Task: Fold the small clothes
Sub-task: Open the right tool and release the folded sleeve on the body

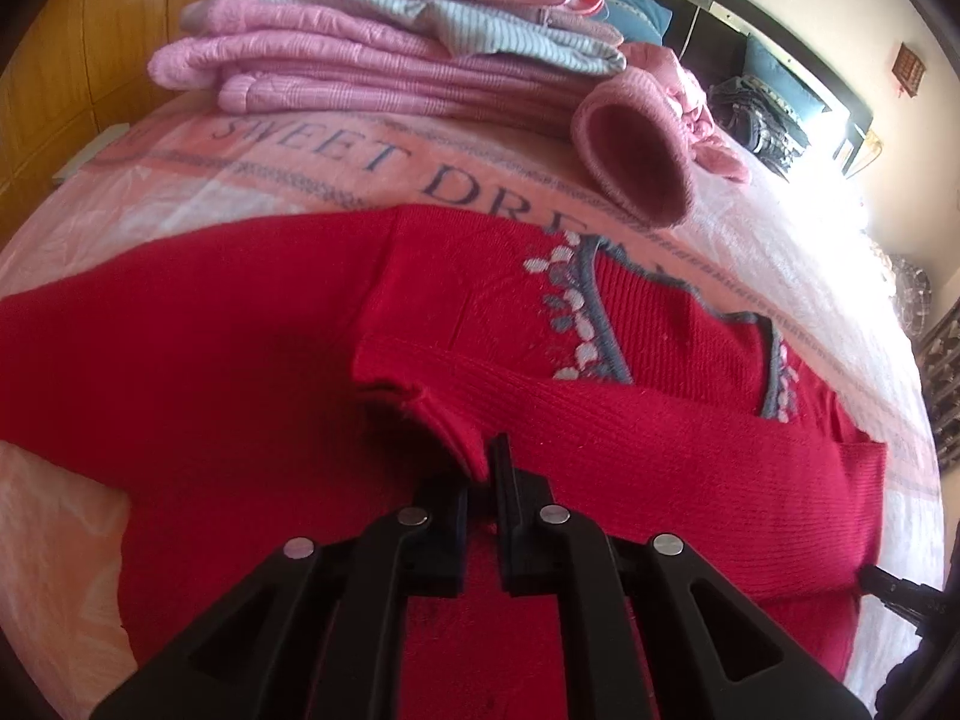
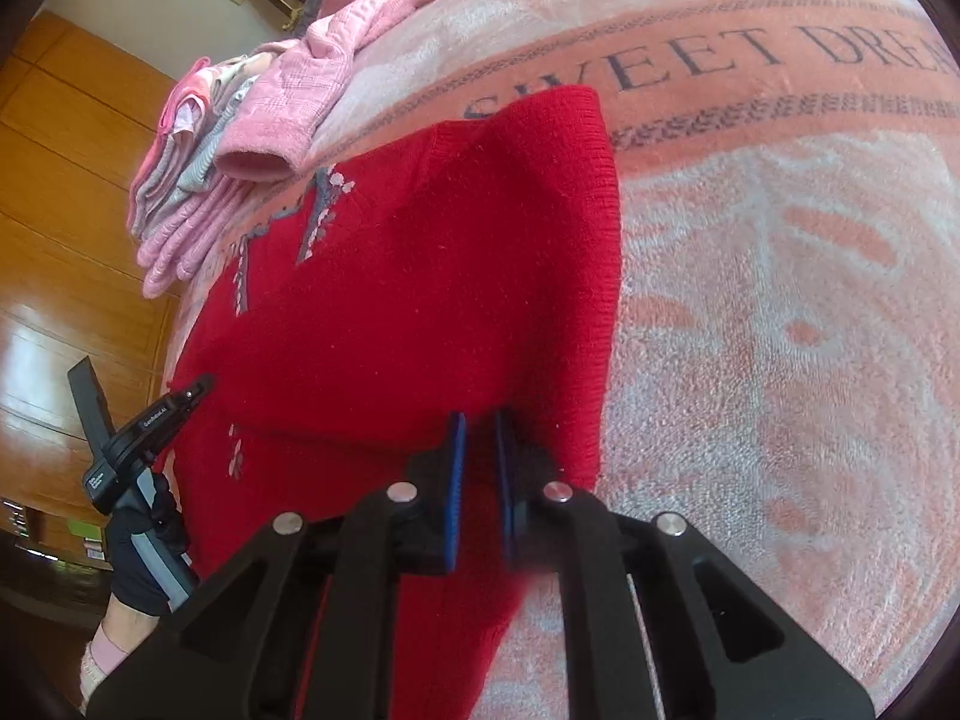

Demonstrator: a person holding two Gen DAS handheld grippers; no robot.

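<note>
Left tongs (image 1: 487, 468) pinching red sweater (image 1: 240, 360)

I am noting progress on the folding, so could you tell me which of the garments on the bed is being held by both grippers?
The red sweater with grey and white embroidery; the pink clothes lie stacked behind it, untouched.

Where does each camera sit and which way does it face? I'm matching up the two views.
Left wrist: on the left gripper, looking across the red sweater toward the pink stack; its fingers pinch a fold.
Right wrist: on the right gripper, looking along the sweater's edge; its fingers clamp it, and a gloved hand shows.
Shared: sweater, stack, blanket.
</note>
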